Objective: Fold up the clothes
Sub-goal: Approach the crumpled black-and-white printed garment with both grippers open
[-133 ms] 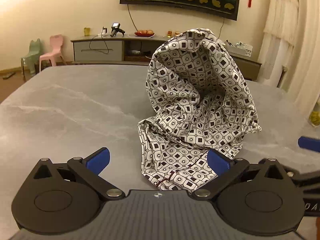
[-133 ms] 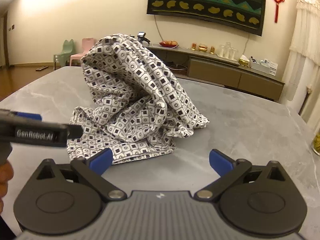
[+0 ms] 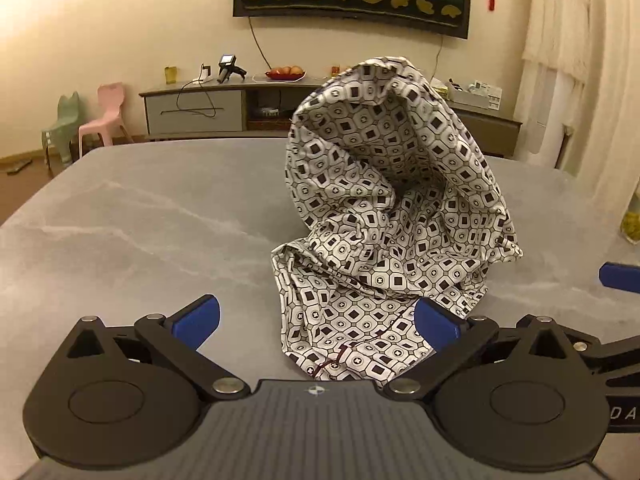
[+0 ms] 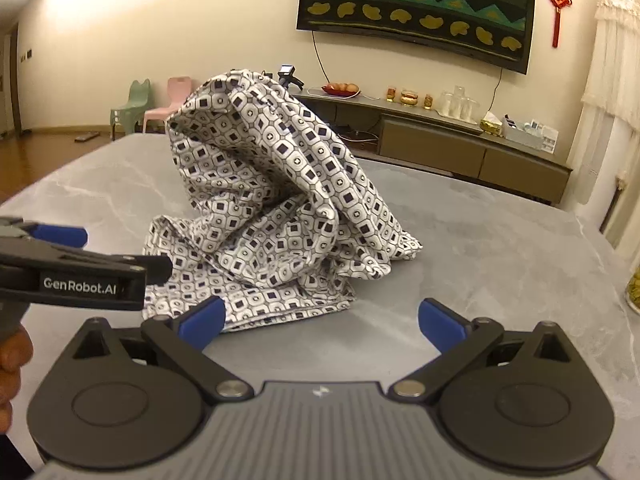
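Both grippers are released: the left gripper (image 3: 316, 322) and the right gripper (image 4: 320, 320) hover low before the cloth (image 3: 392, 216), which stands crumpled in a heap on the desk (image 3: 160, 216). It looks unfolded; the next move likely needs an edge found and pinched.

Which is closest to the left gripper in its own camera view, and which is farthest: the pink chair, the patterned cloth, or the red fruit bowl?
From the left gripper:
1. Patterned cloth, just ahead on the table, slightly right.
2. Pink chair, on the floor beyond the table's far left.
3. Red fruit bowl, on the cabinet against the back wall.
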`<action>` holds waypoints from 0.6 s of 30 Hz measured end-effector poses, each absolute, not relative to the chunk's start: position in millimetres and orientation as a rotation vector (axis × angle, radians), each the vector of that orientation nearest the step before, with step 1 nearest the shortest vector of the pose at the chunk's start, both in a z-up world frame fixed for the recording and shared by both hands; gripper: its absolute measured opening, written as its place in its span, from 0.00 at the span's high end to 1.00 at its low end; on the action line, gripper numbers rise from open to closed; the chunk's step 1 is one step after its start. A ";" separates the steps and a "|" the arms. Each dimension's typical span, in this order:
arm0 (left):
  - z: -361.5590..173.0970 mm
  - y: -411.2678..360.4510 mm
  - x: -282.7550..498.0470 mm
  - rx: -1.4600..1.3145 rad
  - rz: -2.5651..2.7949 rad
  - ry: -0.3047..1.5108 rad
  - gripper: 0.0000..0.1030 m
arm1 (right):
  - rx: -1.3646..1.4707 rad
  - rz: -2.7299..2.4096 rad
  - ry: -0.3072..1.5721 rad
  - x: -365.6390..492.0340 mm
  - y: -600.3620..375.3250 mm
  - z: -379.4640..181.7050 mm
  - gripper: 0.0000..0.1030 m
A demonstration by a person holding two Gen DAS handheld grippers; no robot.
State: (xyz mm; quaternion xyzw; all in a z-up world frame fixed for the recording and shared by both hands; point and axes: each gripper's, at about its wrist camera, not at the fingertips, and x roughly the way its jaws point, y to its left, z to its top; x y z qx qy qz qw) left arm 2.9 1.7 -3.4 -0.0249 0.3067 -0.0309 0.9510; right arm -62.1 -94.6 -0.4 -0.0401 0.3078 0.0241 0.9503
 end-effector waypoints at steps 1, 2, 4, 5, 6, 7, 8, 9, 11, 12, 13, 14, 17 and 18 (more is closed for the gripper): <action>-4.2 2.1 3.6 -0.050 -0.069 0.622 0.01 | -0.077 0.047 0.626 -61.9 -95.5 -0.8 0.00; -4.9 2.1 3.8 -0.047 -0.076 0.619 0.01 | -0.073 0.045 0.626 -61.7 -96.4 -1.2 0.00; -3.5 -3.0 -0.8 -0.010 -0.089 0.603 0.01 | -0.065 0.040 0.626 -61.3 -98.1 -1.9 0.00; -3.9 -5.5 -1.3 -0.003 -0.086 0.604 0.01 | -0.061 0.038 0.626 -61.1 -99.0 -2.3 0.00; -4.2 -8.0 -1.9 0.005 -0.084 0.605 0.01 | -0.057 0.036 0.626 -60.9 -99.9 -2.6 0.00; -4.6 -10.5 -2.5 0.012 -0.081 0.606 0.01 | -0.053 0.033 0.626 -60.6 -100.8 -3.0 0.00; -5.0 -13.5 -3.2 0.019 -0.077 0.608 0.01 | -0.049 0.031 0.625 -60.4 -101.7 -3.3 0.00; -5.6 -19.2 -4.7 0.024 -0.070 0.614 0.01 | -0.045 0.029 0.625 -60.2 -102.5 -3.7 0.00; -3.9 -19.1 -2.5 0.018 -0.068 0.629 0.01 | -0.037 0.024 0.625 -59.8 -104.3 -4.4 0.00; -1.9 -17.9 -2.2 0.019 -0.059 0.635 0.01 | -0.033 0.022 0.625 -59.6 -105.2 -4.8 0.00; 0.0 -16.5 -2.1 0.020 -0.052 0.639 0.01 | -0.028 0.020 0.625 -59.4 -106.0 -5.1 0.00; 1.3 -14.0 -2.8 0.013 -0.051 0.632 0.01 | -0.024 0.018 0.625 -59.2 -106.9 -5.5 0.00; 5.1 -6.1 -5.1 -0.018 -0.065 0.618 0.08 | -0.009 0.038 0.625 -60.2 -109.3 -4.6 0.29; 6.1 -3.6 -5.9 -0.033 -0.078 0.617 0.20 | -0.003 0.042 0.634 -59.7 -109.9 -4.6 0.35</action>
